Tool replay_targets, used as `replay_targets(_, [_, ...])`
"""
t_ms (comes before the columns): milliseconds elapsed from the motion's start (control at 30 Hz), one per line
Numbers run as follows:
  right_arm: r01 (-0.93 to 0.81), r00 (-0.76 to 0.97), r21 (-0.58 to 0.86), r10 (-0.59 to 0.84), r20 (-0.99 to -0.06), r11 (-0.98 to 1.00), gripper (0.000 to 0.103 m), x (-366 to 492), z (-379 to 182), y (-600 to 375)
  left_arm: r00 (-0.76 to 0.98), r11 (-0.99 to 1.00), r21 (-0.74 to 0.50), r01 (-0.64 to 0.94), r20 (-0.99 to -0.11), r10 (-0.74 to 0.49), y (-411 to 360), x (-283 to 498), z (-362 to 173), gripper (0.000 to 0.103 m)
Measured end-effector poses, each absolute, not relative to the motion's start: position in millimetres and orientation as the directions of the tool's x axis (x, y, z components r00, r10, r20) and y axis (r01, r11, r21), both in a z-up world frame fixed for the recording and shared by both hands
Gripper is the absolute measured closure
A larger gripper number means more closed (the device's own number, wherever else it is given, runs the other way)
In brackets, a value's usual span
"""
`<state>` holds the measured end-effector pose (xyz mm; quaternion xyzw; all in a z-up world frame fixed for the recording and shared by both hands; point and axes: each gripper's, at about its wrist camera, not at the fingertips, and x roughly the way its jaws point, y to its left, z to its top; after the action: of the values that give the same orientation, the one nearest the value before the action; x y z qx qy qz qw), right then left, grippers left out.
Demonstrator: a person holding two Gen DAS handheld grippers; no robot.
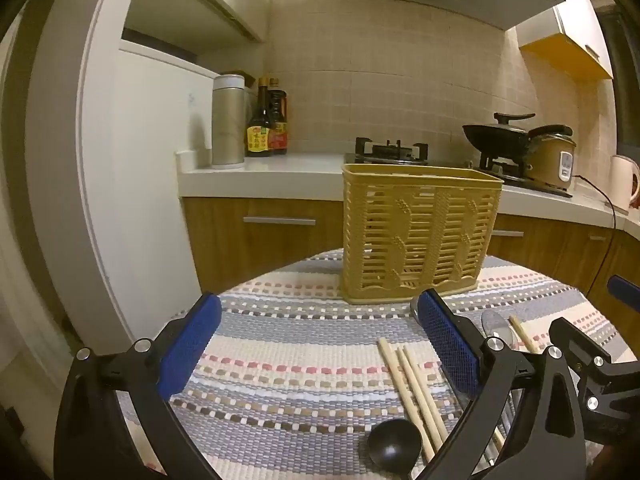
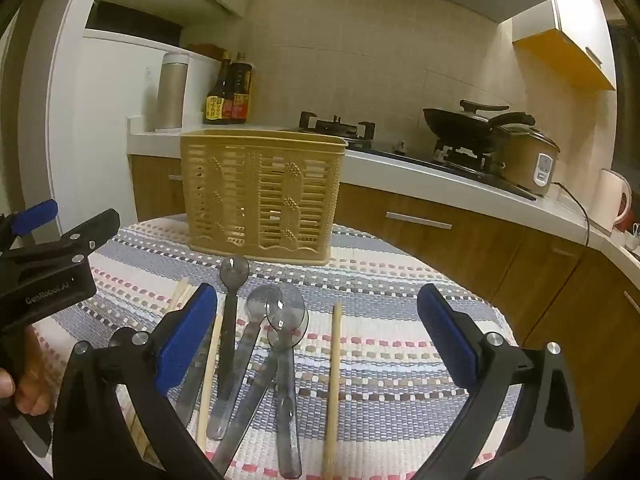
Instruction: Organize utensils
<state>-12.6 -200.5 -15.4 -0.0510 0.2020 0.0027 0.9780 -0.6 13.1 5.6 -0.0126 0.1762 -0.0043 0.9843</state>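
Both pairs of jaws stand wide apart with nothing between the pads: the left gripper frames bare cloth in the lower middle of its view, and the right gripper spans the lower middle of its own.

Between and just under the right gripper's fingers lies a loose bunch of translucent grey plastic spoons, bowls toward the upper part of the frame and handles running down toward the camera, several overlapping one another. A single wooden chopstick lies just to their right, its long axis nearly parallel to the fingers, and another chopstick pokes out beside the blue left pad. In the left wrist view three wooden chopsticks lie side by side at lower right, slanting up toward the left, with a black spoon touching or almost touching their near ends.

Beyond all of this, in the centre of both views, the yellow slotted utensil basket stands upright on the striped woven tablecloth, apparently empty.

My judgement is that the right gripper is better placed for the spoons, which run lengthwise along its reach, so the pads would close across the handles. The left gripper's chopsticks sit off to its right.

Further back, a kitchen counter carries sauce bottles and a wok.
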Motion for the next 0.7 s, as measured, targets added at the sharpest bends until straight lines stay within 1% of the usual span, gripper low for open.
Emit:
replay_targets(67, [-0.026,0.917,-0.09,-0.012,-0.399,0.996,0.008,-13,-15,-201,0.935,1.0,-0.02,0.007,-0.353,-0.014,12,4,5,0.008])
replay_targets(100, [-0.025,0.915,-0.08,-0.01,-0.404,0.996,0.008,-13,-15,-202,0.94,1.0,-0.022,0.005,-0.34,-0.012,10,0,0,0.008])
replay_targets(167, [-0.02,0.912,-0.061,-0.006,-0.409,0.998,0.008,-16,-15,-204,0.94,1.0,-0.019,0.008,-0.341,-0.014,9,0,-1,0.008])
replay_targets(400, [-0.016,0.915,-0.045,-0.003,-0.402,0.999,0.008,-15,-16,-206,0.943,1.0,-0.008,0.013,-0.332,-0.015,6,-1,-1,0.008])
replay_targets(700, [-0.027,0.908,-0.028,0.013,-0.419,0.999,0.008,-10,-16,-208,0.944,1.0,-0.006,0.016,-0.33,-0.017,3,-1,-2,0.008])
